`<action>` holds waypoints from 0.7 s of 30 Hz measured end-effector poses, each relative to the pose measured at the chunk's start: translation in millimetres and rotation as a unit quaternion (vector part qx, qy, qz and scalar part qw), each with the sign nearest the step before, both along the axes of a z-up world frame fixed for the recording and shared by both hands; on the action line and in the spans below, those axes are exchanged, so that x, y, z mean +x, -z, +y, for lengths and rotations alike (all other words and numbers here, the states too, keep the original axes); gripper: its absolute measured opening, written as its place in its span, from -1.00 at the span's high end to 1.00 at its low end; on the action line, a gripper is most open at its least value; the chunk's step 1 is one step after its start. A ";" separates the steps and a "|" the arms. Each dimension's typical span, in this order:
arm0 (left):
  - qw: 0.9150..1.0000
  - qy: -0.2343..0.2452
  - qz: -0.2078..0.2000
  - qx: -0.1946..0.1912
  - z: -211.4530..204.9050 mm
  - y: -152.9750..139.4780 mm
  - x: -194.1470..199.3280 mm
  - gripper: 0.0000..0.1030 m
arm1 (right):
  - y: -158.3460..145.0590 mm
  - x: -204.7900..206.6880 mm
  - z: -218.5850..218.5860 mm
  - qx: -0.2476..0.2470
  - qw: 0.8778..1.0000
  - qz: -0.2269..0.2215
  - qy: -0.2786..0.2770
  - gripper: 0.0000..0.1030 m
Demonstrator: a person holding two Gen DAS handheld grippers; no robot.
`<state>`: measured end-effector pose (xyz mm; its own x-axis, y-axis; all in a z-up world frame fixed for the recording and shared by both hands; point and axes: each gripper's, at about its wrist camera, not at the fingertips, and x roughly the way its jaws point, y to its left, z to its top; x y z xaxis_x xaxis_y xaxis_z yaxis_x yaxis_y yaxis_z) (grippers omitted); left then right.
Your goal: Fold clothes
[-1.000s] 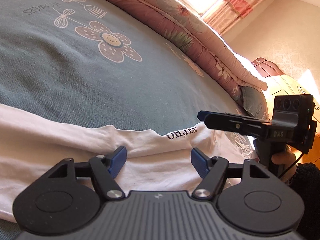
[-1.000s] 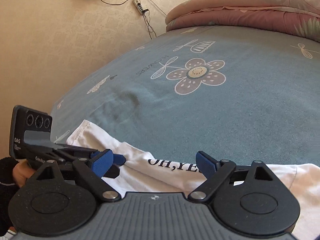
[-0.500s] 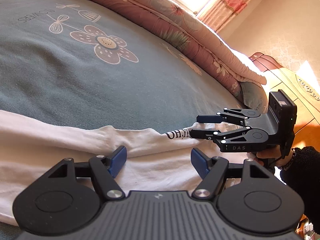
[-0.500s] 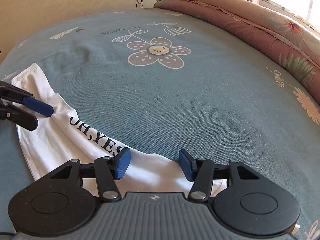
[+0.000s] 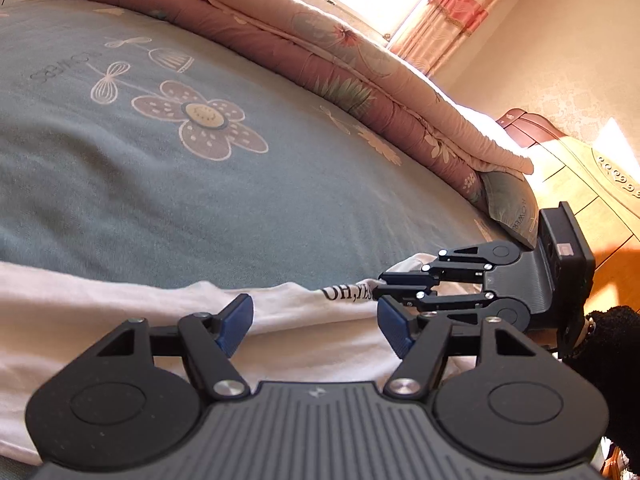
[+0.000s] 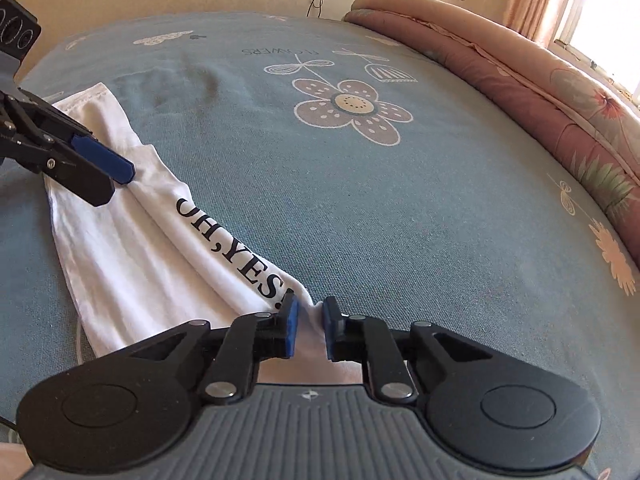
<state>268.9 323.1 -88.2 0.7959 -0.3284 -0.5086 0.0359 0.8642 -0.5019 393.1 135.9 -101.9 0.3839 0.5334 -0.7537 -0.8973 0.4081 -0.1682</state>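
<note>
Two claws: right claw [image 6: 308, 328] just closed, pinching white shirt [image 6: 132, 248] edge; left claw [image 5: 316, 326] open over shirt; bedspread [image 6: 400, 200] beyond.

White shirt [image 6: 132, 264]: near end hidden under the right gripper [image 6: 308, 330] body at bottom centre of the right wrist view; in the left wrist view it runs off the left edge. Printed text's last character is covered by a blue pad. Left gripper [image 6: 120, 176] is cut by the left edge there. Holder's dark sleeve [image 5: 612, 364] is clipped at right edge.
</note>
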 end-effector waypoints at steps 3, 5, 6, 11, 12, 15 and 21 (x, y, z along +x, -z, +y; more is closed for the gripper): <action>0.996 0.013 -0.019 0.086 -2.5 -26.0 18.7 -0.25 | 1.2 -1.3 0.2 0.001 1.000 -0.003 0.004 0.68; 0.993 0.043 0.007 0.111 0.2 -25.1 41.1 0.09 | 1.0 0.7 -1.4 0.008 1.000 0.004 0.009 0.68; 0.992 0.054 0.021 0.116 2.0 -21.1 50.3 0.23 | 1.2 0.9 -2.0 0.010 1.000 0.006 0.011 0.68; 0.983 0.110 0.051 0.138 -2.9 0.3 63.2 0.23 | 2.3 -0.2 -4.5 0.019 1.000 0.007 0.015 0.66; 0.981 0.118 0.056 0.140 -5.0 5.9 61.4 0.23 | 2.5 0.4 -5.4 0.022 1.000 0.008 0.015 0.66; 0.977 0.134 0.051 0.158 -10.5 17.4 54.2 0.23 | 3.3 3.7 -9.9 0.037 0.999 0.020 0.020 0.65; 0.950 0.149 0.025 0.275 -43.2 17.2 39.9 0.22 | 5.0 2.4 -14.2 0.052 0.998 0.021 0.025 0.64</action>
<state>308.8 279.9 -105.4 0.6795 -0.2092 -0.7032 0.3072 0.9515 0.0138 395.5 121.7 -106.9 0.3812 0.5900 -0.7118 -0.8809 0.4655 -0.0858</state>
